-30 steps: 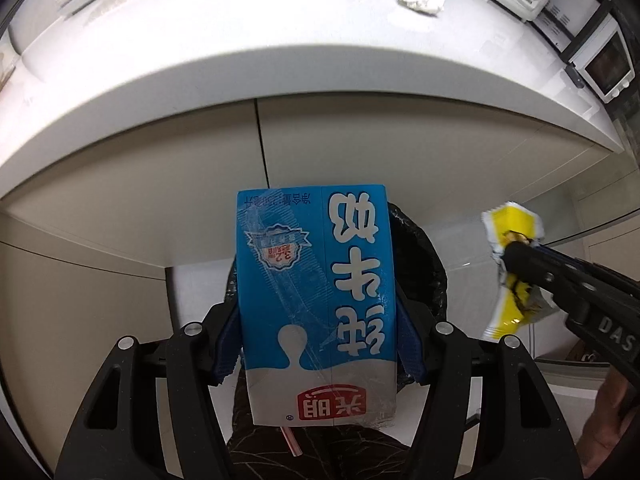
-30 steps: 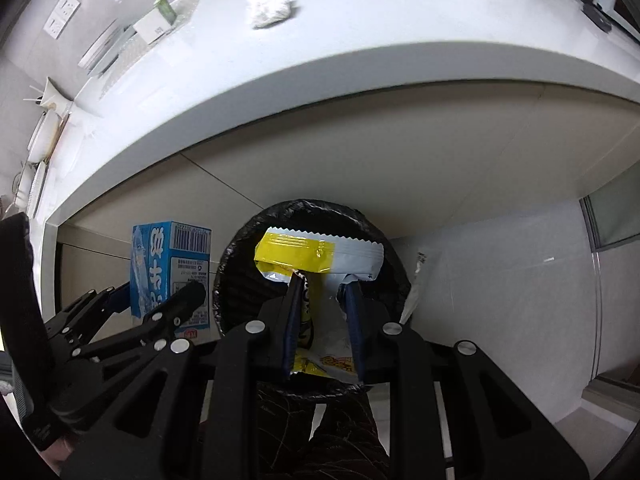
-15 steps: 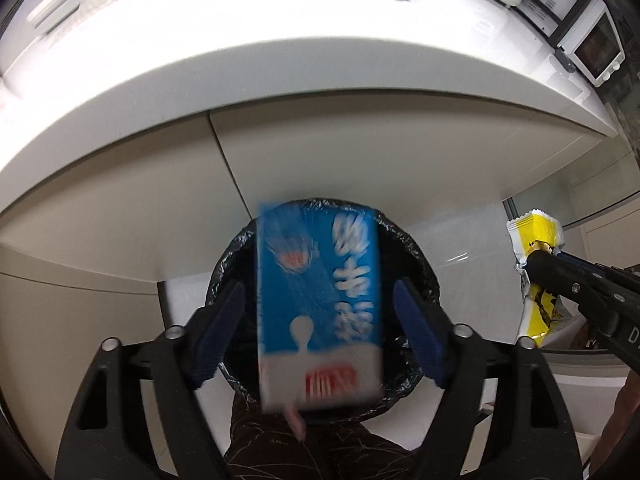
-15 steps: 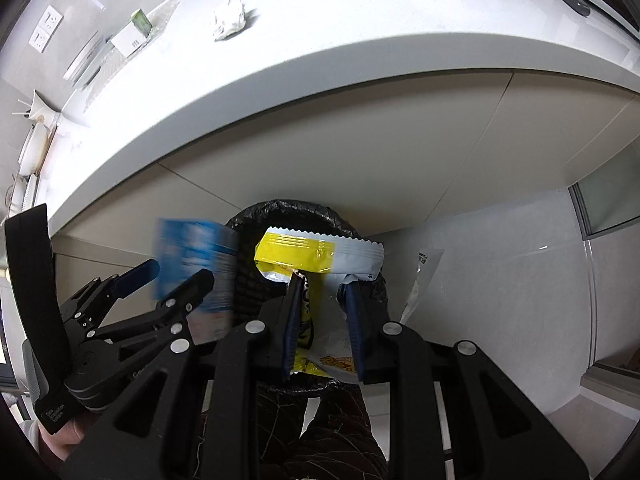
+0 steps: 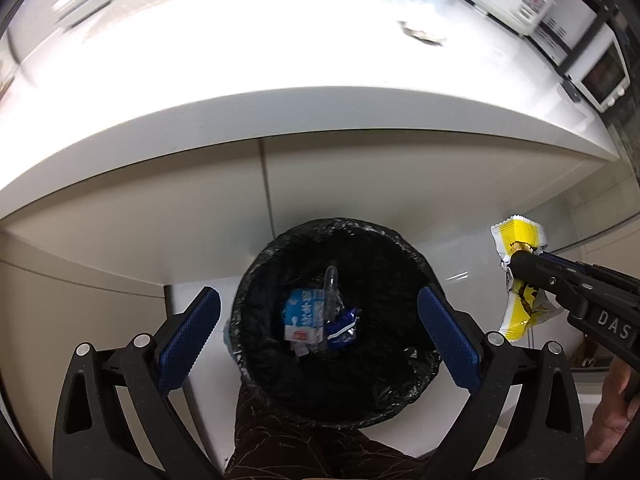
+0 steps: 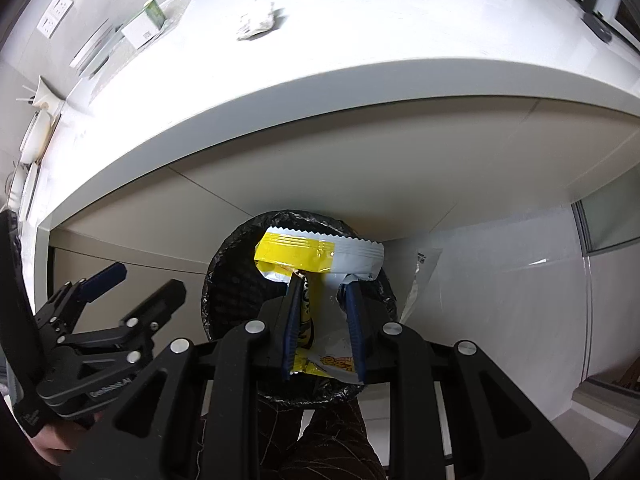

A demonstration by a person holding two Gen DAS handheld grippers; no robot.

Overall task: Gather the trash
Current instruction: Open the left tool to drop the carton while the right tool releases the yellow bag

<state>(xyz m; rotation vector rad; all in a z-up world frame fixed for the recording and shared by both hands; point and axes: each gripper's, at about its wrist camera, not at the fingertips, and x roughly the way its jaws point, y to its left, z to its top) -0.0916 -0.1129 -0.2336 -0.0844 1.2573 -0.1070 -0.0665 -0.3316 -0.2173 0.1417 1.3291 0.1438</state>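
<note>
Two tongs are in your hands, both pointing down over one black-lined trash bin [image 5: 336, 320] that stands on the floor just below the white counter [image 5: 280, 80]. Your left tongs [image 5: 320, 332] are spreading wide, the blue pads clear on either side with nothing between them. One blue milk carton [image 5: 303, 314] lies at the bottom of the bin, beside one dark blue wrapper [image 5: 341, 326] and what looks like one clear plastic bottle [image 5: 331, 280]. Your right tongs [image 6: 322, 320] are clenched on one yellow and white snack bag [image 6: 316, 252], which hangs above the bin mouth. One crumpled white tissue [image 6: 258, 22] sits on the counter, well apart from the bin, and one clear plastic scrap [image 6: 420, 280] lies on the floor just beside it.

A second ago the carton was gripped between your left pads; half a second ago it was falling, blurred, between them; now it rests inside. The snack bag has kept its place in your right tongs
</note>
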